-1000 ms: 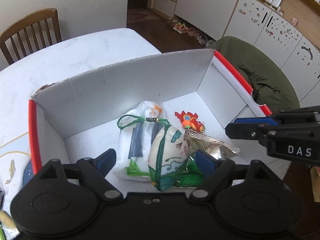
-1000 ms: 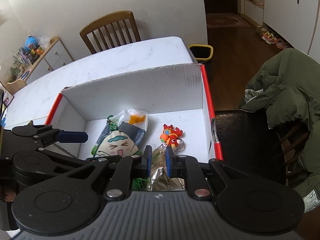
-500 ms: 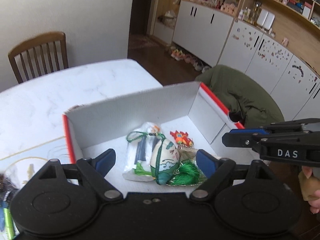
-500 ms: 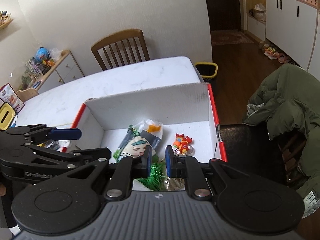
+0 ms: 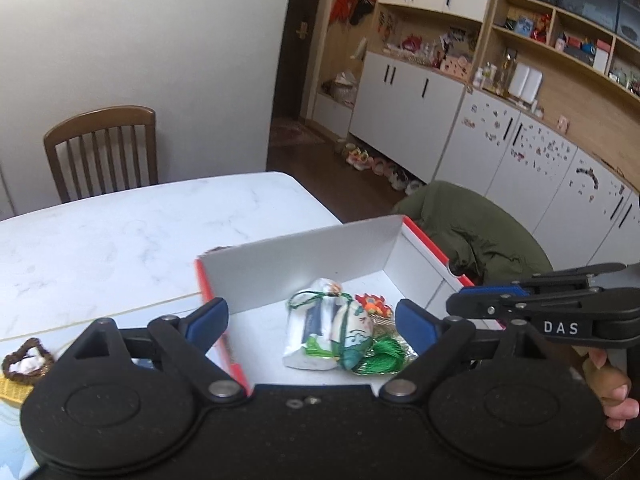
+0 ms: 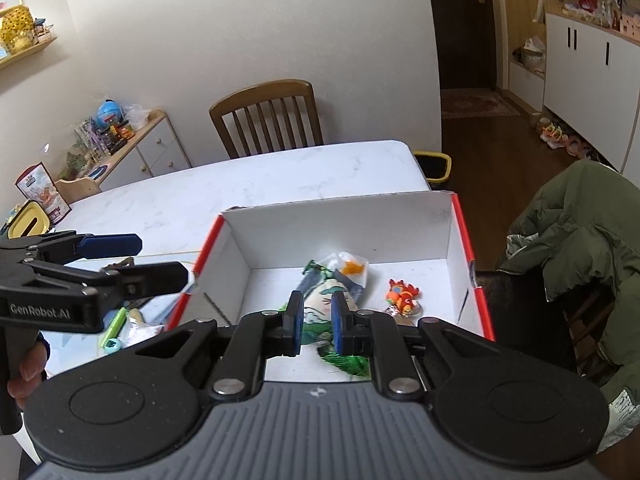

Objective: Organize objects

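A white cardboard box with a red rim (image 5: 432, 244) (image 6: 460, 240) stands on the table. Lying together in it are a white packet (image 5: 308, 336), an egg-shaped sachet with a cartoon face (image 5: 356, 332) (image 6: 316, 312), its green tassel (image 5: 384, 354) (image 6: 344, 362) and a red-orange figure keychain (image 5: 372, 304) (image 6: 402, 296). My left gripper (image 5: 312, 316) (image 6: 136, 264) hangs wide open above the box's left side, holding nothing. My right gripper (image 6: 317, 322) (image 5: 480, 300) hovers over the box's near edge, its fingers a narrow gap apart with nothing between them.
The white marble table (image 5: 120, 232) extends beyond the box to a wooden chair (image 5: 100, 148) (image 6: 268, 116). A green jacket (image 5: 472, 232) (image 6: 580, 240) drapes a seat at the right. A brown heart-shaped item (image 5: 28, 360) and small clutter including a green pen (image 6: 116, 328) lie left of the box.
Both grippers have risen and drawn back from the box, which looks smaller and lower now. The items inside have not moved, and neither jaw width has changed.
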Available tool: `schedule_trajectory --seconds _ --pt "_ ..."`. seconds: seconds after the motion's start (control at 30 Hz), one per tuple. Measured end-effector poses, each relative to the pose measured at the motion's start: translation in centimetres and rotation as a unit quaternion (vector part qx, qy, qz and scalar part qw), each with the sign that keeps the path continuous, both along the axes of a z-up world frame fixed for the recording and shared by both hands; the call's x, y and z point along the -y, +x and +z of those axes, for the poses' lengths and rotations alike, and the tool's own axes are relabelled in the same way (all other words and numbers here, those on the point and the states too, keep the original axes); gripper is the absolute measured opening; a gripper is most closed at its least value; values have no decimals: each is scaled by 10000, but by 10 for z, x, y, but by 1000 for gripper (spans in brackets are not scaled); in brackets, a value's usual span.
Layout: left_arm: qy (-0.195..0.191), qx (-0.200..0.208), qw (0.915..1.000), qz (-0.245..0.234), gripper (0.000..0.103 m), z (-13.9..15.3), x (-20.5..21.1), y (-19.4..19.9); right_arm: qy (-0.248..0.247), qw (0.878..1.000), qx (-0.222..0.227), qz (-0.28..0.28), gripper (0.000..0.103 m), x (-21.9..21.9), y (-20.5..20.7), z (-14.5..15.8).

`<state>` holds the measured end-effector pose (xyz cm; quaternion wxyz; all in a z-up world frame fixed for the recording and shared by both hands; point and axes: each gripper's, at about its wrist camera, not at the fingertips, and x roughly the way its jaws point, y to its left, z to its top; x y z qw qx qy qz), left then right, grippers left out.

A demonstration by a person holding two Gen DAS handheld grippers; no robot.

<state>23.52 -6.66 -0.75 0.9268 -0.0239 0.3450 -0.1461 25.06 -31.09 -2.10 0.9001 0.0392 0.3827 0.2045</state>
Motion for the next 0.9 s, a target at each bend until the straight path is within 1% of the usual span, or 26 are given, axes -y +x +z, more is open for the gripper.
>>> schedule_trajectory --seconds 0.1,0.17,0.23,0.33,0.47,0.53,0.63,0.73,0.77,0.83,0.9 --pt "-73 14 9999 85 92 3 -13 -7 3 10000 58 -19 15 -9 -8 3" --pt "-57 29 9999 126 93 4 -22 -13 -30 9999 94 -21 17 -17 -13 5" --pt "-37 21 9999 138 94 3 -31 -19 -45 9999 127 -5 21 -25 -17 6" --pt "-62 14 9998 195 95 3 -48 -27 -44 9999 135 35 25 -40 -22 8" --pt "-43 39 9994 332 97 2 -72 -37 -91 9998 125 121 26 -63 -28 7" --pt "-37 18 9991 412 98 1 -85 -41 -102 9997 122 176 29 -75 -30 7" --pt "18 23 9986 531 101 -1 -105 -48 -139 9995 124 239 30 -92 -35 6" --pt "83 31 9980 633 102 -2 -123 -54 -142 9994 83 290 32 -109 -39 3" --pt "100 34 9977 664 102 -3 -129 -55 -121 9994 55 309 34 -114 -39 2" --pt "148 49 9972 735 102 -4 -140 -57 -89 9994 57 325 49 -124 -42 1" --pt "145 104 9963 844 102 -4 -153 -60 -87 9993 97 361 53 -134 -46 1"
